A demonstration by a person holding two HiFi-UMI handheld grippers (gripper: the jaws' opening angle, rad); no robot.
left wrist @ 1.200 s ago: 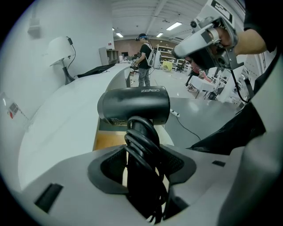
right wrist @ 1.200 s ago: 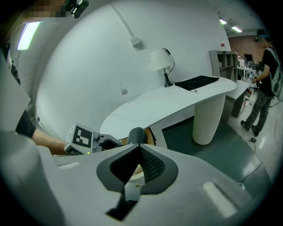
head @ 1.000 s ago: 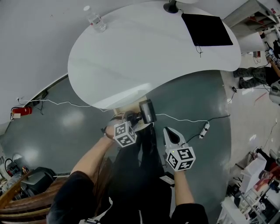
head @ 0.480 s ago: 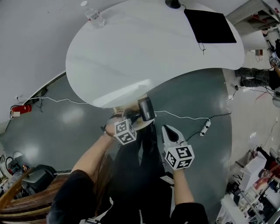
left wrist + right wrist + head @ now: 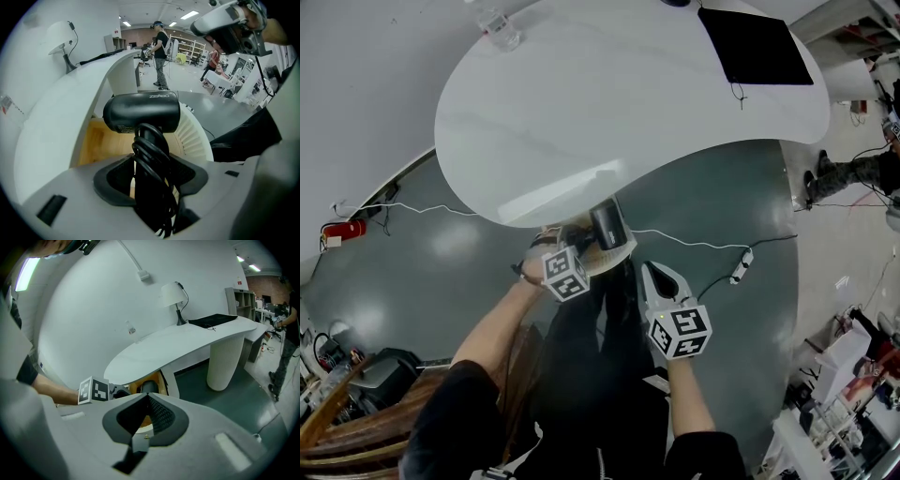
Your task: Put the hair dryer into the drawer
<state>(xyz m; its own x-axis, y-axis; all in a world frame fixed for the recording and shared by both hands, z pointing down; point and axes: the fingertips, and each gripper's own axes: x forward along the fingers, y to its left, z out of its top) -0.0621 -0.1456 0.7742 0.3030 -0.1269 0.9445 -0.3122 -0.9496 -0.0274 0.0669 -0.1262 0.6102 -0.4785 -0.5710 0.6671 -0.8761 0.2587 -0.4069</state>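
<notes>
Grip condition: the left gripper [image 5: 151,165] has its jaws spread wide and clamped on the handle of the hair dryer [image 5: 140,111]. The cord [image 5: 153,143] is wound round that handle, so the pads press on cord loops and not on bare plastic. The barrel sits crosswise just beyond the jaw tips. The open drawer [image 5: 98,143] lies ahead of and below the jaws, under the overhang of the white surface [image 5: 56,117]. The right gripper [image 5: 144,397] has its jaws closed together on nothing and sits apart from the hair dryer.

Hazards, as judged from this position:

1. Rotation in the grip. Cord loops between pads and handle give a soft, uneven seat. The heavy barrel beyond the jaw tips can swing or twist if the gripper tilts quickly.
2. Collision. The barrel is close to the edge of the surface on one side and the ribbed front [image 5: 194,138] of the drawer on the other. A descent that drifts to either side can strike one of them and lever the handle out of the jaws.
3. Early release. Opening the jaws while the barrel is above the drawer floor drops the hair dryer onto the wood.
4. Cord snag. A loosened loop can catch on a jaw during withdrawal and drag the hair dryer back out, or hang over the drawer rim and block closing.
</notes>
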